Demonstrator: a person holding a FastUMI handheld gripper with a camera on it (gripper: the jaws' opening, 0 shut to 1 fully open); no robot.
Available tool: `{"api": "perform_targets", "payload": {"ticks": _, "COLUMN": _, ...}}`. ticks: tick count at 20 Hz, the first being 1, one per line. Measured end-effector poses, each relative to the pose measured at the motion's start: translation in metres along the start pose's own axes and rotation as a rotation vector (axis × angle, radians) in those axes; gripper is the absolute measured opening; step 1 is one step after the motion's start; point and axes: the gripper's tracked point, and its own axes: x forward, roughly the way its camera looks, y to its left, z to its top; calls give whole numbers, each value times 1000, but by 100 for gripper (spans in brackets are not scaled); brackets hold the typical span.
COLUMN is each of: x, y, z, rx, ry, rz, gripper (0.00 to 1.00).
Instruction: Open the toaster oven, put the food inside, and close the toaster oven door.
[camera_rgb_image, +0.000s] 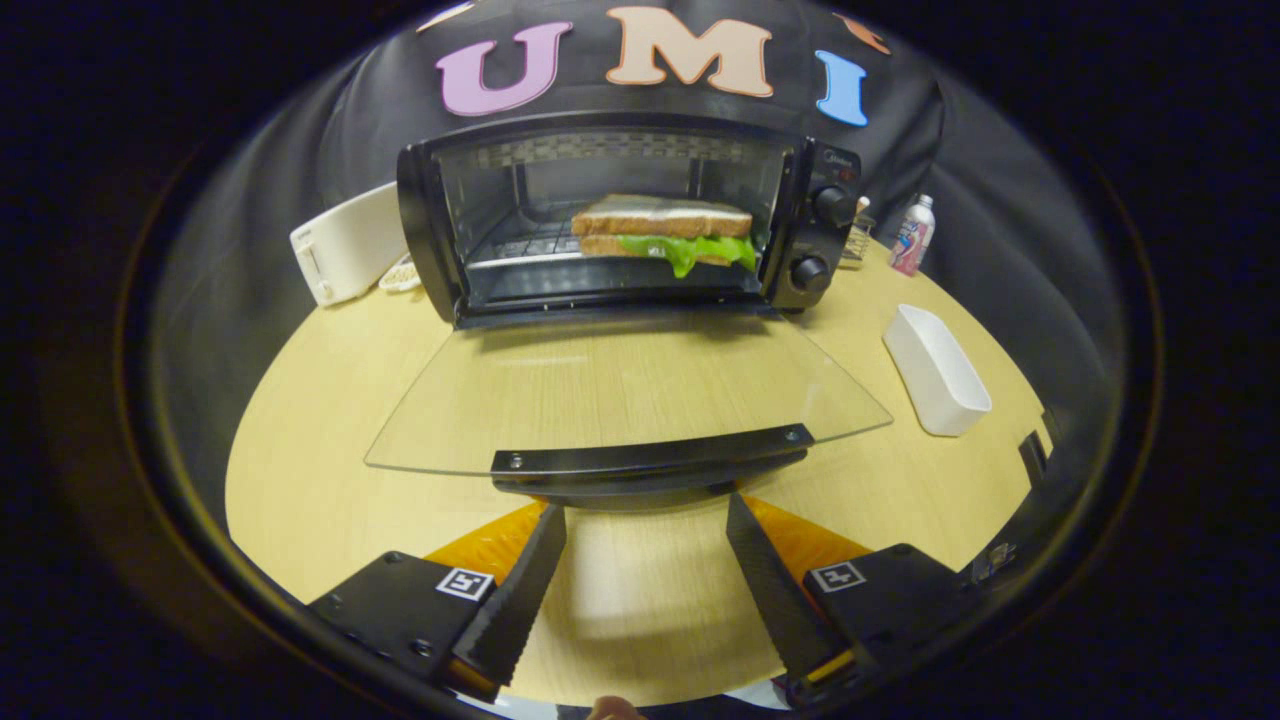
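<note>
Wooden table (330, 400): toaster oven (620, 220) open, sandwich (665, 235) inside, gripper (645, 520) jaws released, tips hidden under the door handle (650, 462).

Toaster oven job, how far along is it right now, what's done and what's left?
Done: the toaster oven is open, its glass door folded down flat over the table, and the sandwich sits on the rack inside. In hand: the gripper is open, holding nothing, fingers just short of the door handle. Left: lift the door shut.
</note>
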Motion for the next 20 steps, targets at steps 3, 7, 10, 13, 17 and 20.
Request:
{"api": "perform_targets", "payload": {"ticks": 3, "x": -7, "y": 5, "z": 33, "rx": 63, "ry": -71, "rz": 22, "gripper": 99}}
{"api": "perform_targets", "payload": {"ticks": 7, "x": -13, "y": 7, "z": 79, "rx": 103, "ry": -165, "rz": 29, "gripper": 99}}
{"api": "perform_targets", "payload": {"ticks": 10, "x": -10, "y": 10, "z": 111, "rx": 118, "ry": -213, "rz": 38, "gripper": 99}}
{"api": "perform_targets", "payload": {"ticks": 13, "x": -7, "y": 15, "z": 136, "rx": 100, "ry": -245, "rz": 39, "gripper": 99}}
{"api": "perform_targets", "payload": {"ticks": 17, "x": -1, "y": 25, "z": 162, "rx": 104, "ry": -280, "rz": 67, "gripper": 99}}
{"api": "perform_targets", "payload": {"ticks": 20, "x": 4, "y": 34, "z": 181, "rx": 119, "ry": -300, "rz": 86, "gripper": 99}}
